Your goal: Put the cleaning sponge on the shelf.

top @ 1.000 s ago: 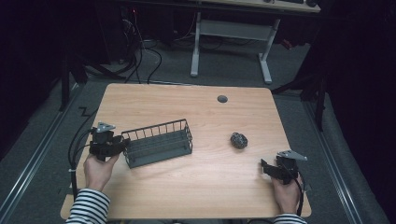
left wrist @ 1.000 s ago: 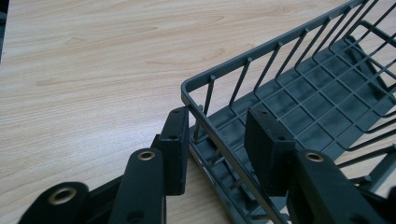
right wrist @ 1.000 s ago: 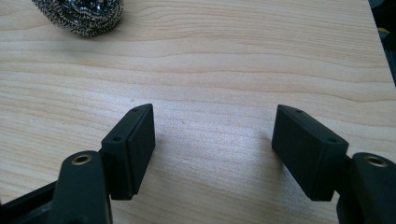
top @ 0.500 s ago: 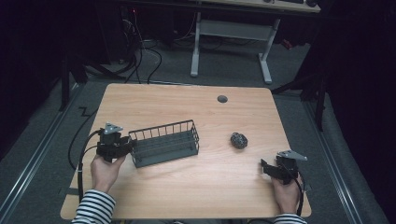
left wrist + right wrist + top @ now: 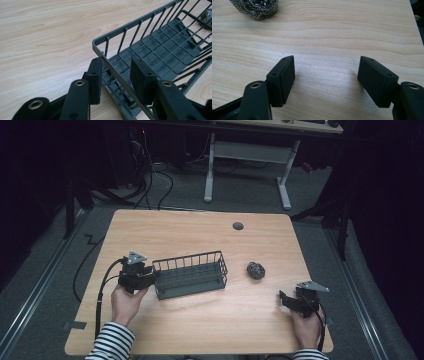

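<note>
The left gripper (image 5: 150,276) is closed on the short end wall of the grey wire basket (image 5: 192,274), with one jaw outside the rim and the other inside. The basket stands on the wooden table (image 5: 200,325), a little left of the middle. The right gripper (image 5: 284,297) rests with its jaws apart and nothing between them, well apart from the basket, and a steel scourer (image 5: 255,270) lies between the two.

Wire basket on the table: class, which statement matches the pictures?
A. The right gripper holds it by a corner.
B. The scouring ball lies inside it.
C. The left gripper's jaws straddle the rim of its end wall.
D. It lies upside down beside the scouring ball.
C: in the left gripper view the left gripper has one jaw outside and one inside the end wall of the wire basket; the scouring ball lies apart on the table.
</note>
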The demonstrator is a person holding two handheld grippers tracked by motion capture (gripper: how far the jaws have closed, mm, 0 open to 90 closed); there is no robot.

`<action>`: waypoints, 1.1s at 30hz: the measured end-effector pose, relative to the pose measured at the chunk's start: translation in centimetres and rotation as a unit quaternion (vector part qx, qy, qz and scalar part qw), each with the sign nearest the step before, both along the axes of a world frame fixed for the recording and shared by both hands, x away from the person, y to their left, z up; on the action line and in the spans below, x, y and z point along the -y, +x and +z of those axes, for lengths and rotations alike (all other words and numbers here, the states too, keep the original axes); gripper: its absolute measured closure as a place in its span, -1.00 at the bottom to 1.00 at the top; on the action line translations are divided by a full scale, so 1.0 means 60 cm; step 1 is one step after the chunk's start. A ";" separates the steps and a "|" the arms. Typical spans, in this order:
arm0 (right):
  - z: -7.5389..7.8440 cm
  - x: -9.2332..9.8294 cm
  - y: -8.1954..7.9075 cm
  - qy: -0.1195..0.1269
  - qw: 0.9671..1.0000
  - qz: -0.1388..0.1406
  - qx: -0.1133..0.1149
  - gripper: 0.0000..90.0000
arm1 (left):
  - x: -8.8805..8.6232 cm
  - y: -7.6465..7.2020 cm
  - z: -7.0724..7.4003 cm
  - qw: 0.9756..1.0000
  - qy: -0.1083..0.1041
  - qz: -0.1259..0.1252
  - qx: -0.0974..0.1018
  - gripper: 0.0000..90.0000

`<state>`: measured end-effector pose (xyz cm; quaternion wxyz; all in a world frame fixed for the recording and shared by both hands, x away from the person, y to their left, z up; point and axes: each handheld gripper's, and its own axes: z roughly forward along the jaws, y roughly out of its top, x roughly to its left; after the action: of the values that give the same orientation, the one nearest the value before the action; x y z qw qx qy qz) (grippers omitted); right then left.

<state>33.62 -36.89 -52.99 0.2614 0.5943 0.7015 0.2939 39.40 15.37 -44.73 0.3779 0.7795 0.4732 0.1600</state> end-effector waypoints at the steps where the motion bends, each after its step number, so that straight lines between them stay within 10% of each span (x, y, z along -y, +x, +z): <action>1: 0.000 0.000 0.000 0.000 1.000 0.000 0.000 -0.33 | 0.009 0.000 0.000 1.000 -0.004 -0.007 0.000 0.39; 17: 0.000 0.000 0.000 0.000 1.000 0.000 0.000 -0.33 | 0.037 -0.004 0.001 1.000 -0.013 -0.027 -0.003 0.37; 25: 0.000 0.000 0.000 0.000 1.000 0.000 0.000 -0.33 | 0.025 -0.010 0.014 0.999 -0.033 -0.021 0.012 -0.14; 33: 0.000 0.000 0.000 0.001 1.000 0.000 0.000 -0.33 | -0.016 -0.025 0.036 0.998 -0.053 0.009 0.034 -0.24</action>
<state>33.62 -36.87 -52.99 0.2608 0.5947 0.7013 0.2941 37.90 16.31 -42.56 0.4330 0.7485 0.4745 0.1648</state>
